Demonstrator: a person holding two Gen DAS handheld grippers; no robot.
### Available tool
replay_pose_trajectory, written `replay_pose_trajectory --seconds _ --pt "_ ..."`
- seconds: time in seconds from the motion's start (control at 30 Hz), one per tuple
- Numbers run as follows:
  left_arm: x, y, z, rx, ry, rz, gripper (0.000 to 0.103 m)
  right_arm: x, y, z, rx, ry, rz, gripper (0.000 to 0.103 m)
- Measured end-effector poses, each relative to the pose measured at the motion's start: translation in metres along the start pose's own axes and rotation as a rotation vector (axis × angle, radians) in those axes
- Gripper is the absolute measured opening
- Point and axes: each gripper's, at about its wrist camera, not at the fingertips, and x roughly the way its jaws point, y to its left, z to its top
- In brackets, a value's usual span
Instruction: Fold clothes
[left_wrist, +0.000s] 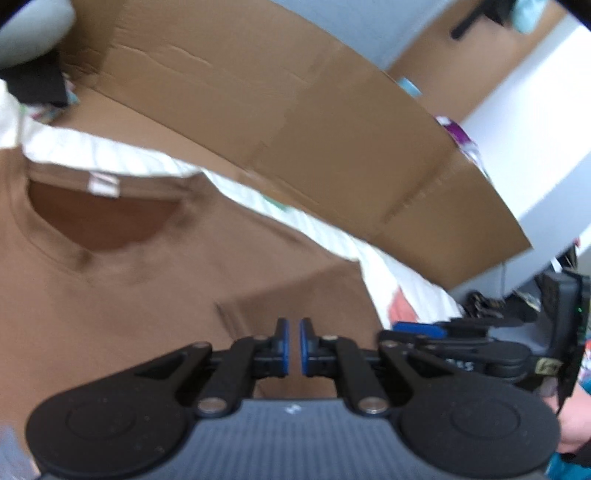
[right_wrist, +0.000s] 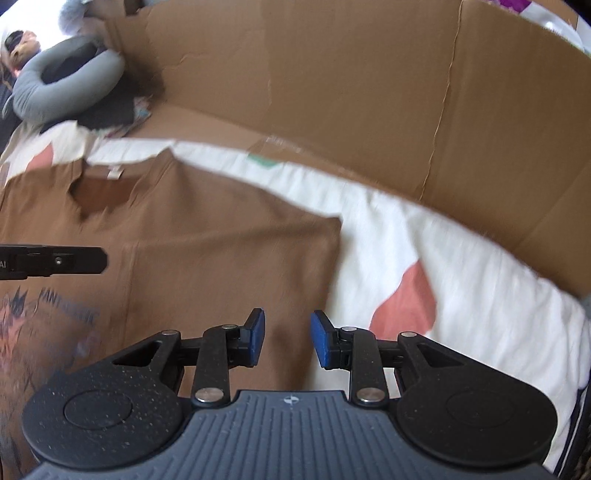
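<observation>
- Left wrist view: the left gripper (left_wrist: 294, 347) hovers over the brown T-shirt (left_wrist: 110, 288), jaws nearly pressed together, pinching nothing.
- Right wrist view: the right gripper (right_wrist: 287, 338) has jaws spread above the shirt's sleeve; the T-shirt lies flat on the white sheet (right_wrist: 461, 258) beside the cardboard box (right_wrist: 369, 92).

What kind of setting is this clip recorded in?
Likely a bedroom at home: the brown T-shirt lies on a white patterned bedsheet, with a cardboard sheet propped behind and a grey pillow nearby.
</observation>
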Motion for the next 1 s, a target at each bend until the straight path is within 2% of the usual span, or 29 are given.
replay_pose_trajectory --seconds 0.2,0.37,0.63,0.87,0.93,1.0 --pt "0.015 -0.015 -0.033 0.054 0.105 -0.025 0.008 0.0 0.008 -0.035 -0.043 0.058 -0.014 0.034" --pt "0.016 -0.019 -0.051 0.074 0.16 -0.028 0.009 -0.01 0.006 -0.058 -0.047 0.063 -0.018 0.034" --pt "0.007 -0.024 -0.065 0.106 0.191 -0.009 0.009 -0.027 0.005 -0.083 0.013 0.075 -0.029 0.034" --pt "-0.011 -0.028 -0.07 0.133 0.222 0.015 0.009 -0.045 0.012 -0.091 0.019 0.06 -0.074 0.034" --pt "-0.02 -0.028 -0.067 0.126 0.212 0.016 0.011 -0.05 0.014 -0.093 0.021 0.055 -0.086 0.034" --pt "-0.029 -0.029 -0.063 0.131 0.193 0.023 0.018 -0.055 0.015 -0.096 0.023 0.051 -0.099 0.034"
